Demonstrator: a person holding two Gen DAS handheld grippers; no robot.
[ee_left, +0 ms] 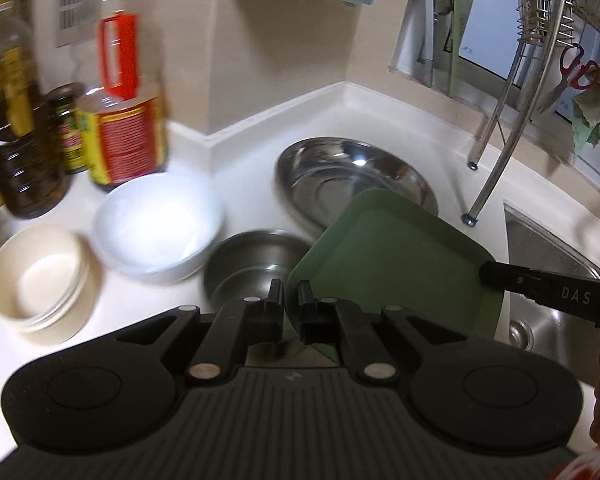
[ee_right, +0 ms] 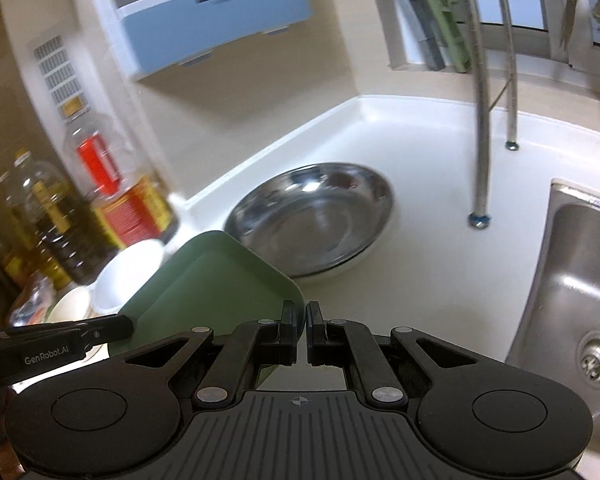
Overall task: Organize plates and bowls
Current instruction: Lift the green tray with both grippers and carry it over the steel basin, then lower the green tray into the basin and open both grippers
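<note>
- The left gripper has its jaws pinching the near rim of the green square plate; the right gripper has its jaws pinching the plate's opposite edge.
- Held at two edges, the plate rides tilted above the surface; a two-point hold probably keeps so wide and flat a piece from swinging.
- Just under its left edge sits a small steel bowl, and behind it a wide steel dish lies toward the back corner of the surface.
- Toward the left edge stand a white bowl and stacked cream bowls, like with like.
- Oil bottles line the wall behind; the sink opens at the right edge.
</note>
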